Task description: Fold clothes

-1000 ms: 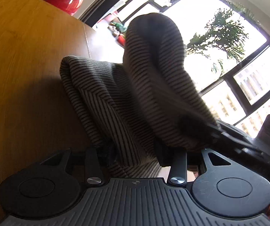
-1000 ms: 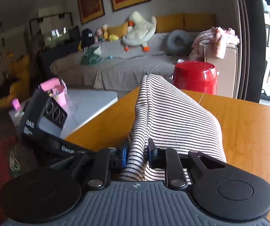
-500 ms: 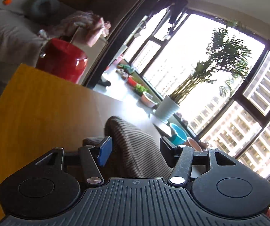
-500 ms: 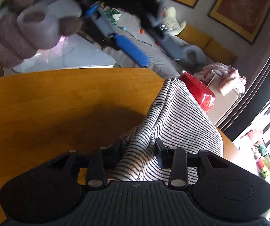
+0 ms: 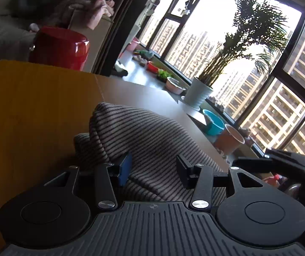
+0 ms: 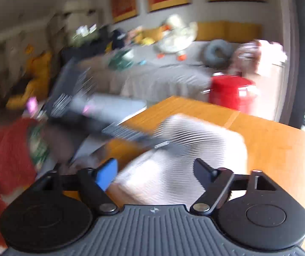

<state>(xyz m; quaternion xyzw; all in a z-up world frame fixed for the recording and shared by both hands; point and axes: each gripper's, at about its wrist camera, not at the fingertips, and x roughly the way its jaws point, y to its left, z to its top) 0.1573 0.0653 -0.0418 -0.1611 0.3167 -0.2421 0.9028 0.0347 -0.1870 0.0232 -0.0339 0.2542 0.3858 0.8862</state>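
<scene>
The striped garment (image 5: 152, 140) lies bunched on the wooden bench (image 5: 31, 111), filling the lower middle of the left wrist view. It rises in a rounded hump with a smaller fold tucked at its left side. The left gripper (image 5: 152, 169) stands with its fingers spread apart and nothing pinched between them; the cloth sits in the gap and just ahead of it. In the right wrist view, badly smeared by motion, the right gripper (image 6: 155, 170) also has its fingers wide apart, with the pale striped cloth (image 6: 195, 145) in the centre of the frame, on the bench (image 6: 269, 140) ahead of it. A red pot (image 5: 61, 47) stands beyond the bench's far edge at upper left, well apart from the cloth.

Judging from this, the fold has been laid down and the cloth let go, but it sits lumpy, not flat. To do this step well, both grippers should back off low and straight so the fingers do not drag the top layer. Next, press or smooth the hump towards the far side. After that, pick the next pair of corners cleanly, gripping a single edge, not a bundle of layers. The blur in the right view suggests a fast move; slower would be safer.
</scene>
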